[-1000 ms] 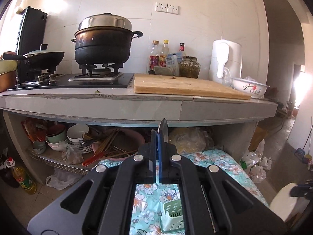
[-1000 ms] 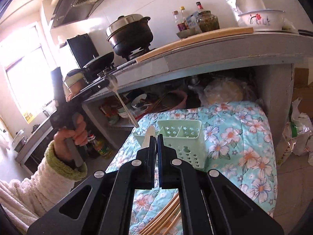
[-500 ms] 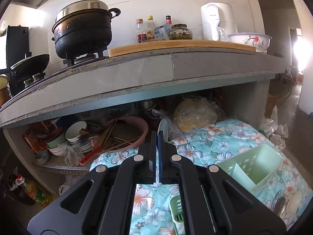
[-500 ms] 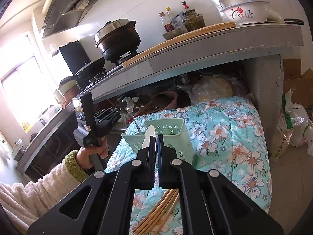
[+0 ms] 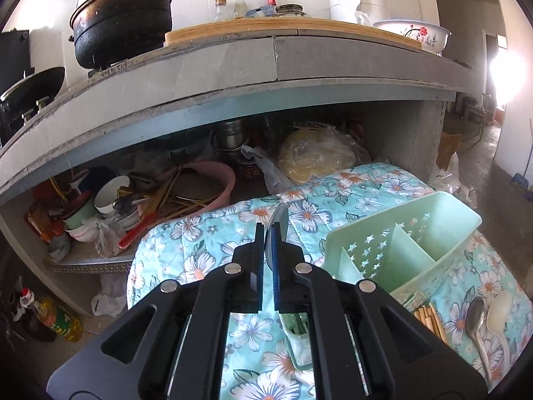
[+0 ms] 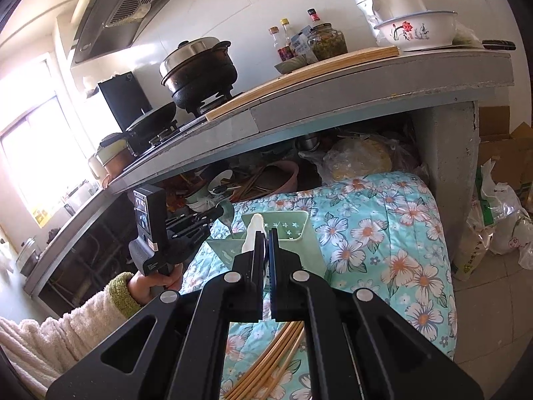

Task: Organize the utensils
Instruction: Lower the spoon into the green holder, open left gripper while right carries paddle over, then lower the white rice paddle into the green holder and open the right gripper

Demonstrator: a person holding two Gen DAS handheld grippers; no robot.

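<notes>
one green caddy (image 5: 429,233), three spoons (image 5: 474,316), one chopstick bundle (image 6: 276,360), two tongs (image 5: 268,243)

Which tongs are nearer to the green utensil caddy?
Left. The left tongs hold a metal spoon over the green utensil caddy; the right tongs sit back with a white spoon.

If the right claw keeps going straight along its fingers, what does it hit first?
Most likely the green utensil caddy: it sits just past the tips of the right claw, which is shut on a white spoon. The spoon's end would probably touch the caddy first, though depth is hard to judge here.
</notes>
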